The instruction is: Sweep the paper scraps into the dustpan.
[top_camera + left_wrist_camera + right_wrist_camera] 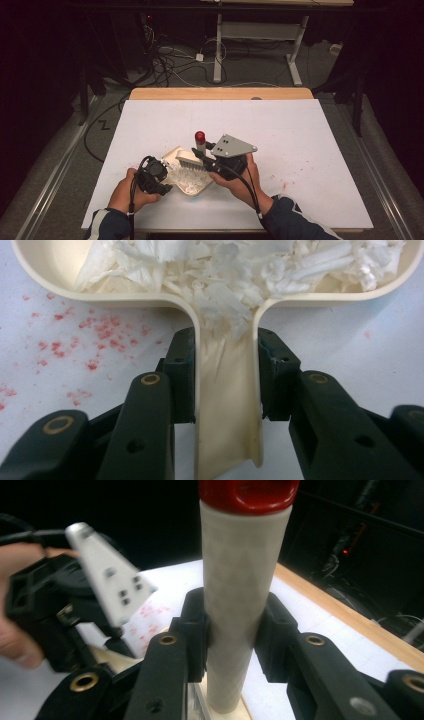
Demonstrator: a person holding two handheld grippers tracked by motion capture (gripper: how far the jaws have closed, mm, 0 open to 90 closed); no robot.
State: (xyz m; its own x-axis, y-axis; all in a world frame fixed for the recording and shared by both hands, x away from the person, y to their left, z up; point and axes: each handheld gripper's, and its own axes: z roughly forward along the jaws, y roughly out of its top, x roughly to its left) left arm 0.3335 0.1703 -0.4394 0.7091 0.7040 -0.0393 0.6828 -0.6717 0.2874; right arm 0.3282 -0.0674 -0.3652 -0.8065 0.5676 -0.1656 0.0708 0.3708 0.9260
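Left hand-held gripper (226, 365) clamps our dustpan (227, 405) handle, shreds (235, 275) just ahead; right hand-held gripper (232, 630) clamps the brush (240, 595) handle; hasty sweeping could flick shreds onto the bench (300, 150).

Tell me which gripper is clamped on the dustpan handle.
The left gripper: its jaws squeeze the cream dustpan's handle. The right gripper instead grips the brush handle, the pale upright one with a red cap.

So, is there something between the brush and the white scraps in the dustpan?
Nothing visible. The right gripper holds the brush handle, and its bristle head sits at the rim of the dustpan, right beside the white scraps. The left gripper clamps the dustpan handle.
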